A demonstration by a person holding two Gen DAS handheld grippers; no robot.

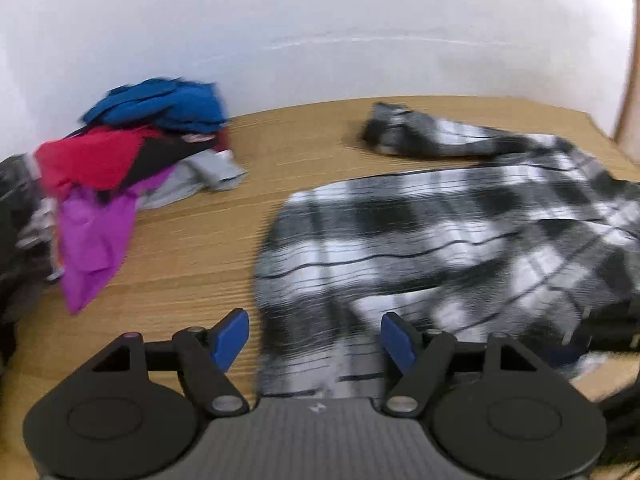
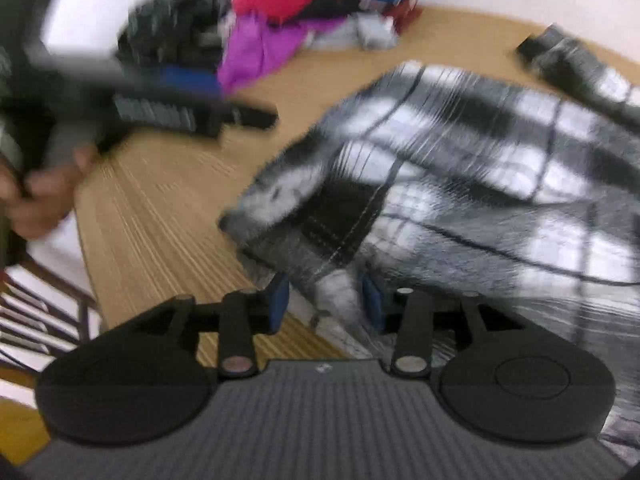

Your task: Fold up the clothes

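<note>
A black-and-white plaid shirt (image 1: 460, 232) lies spread on the wooden table (image 1: 192, 248), with one sleeve (image 1: 408, 132) stretched toward the back. My left gripper (image 1: 314, 340) is open above the shirt's near left edge, blue pads apart, holding nothing. In the right wrist view the same shirt (image 2: 480, 168) fills the right side. My right gripper (image 2: 326, 304) has its blue pads around a raised fold of the shirt's near corner (image 2: 336, 288); the frame is blurred. The left gripper (image 2: 168, 108) shows as a dark blur at upper left.
A pile of clothes (image 1: 132, 152), blue, red, purple and grey, sits at the table's back left against the white wall; it also shows in the right wrist view (image 2: 304, 12). The person's hand (image 2: 40, 196) is at the left. The table's near edge (image 2: 92, 264) drops to a chair frame.
</note>
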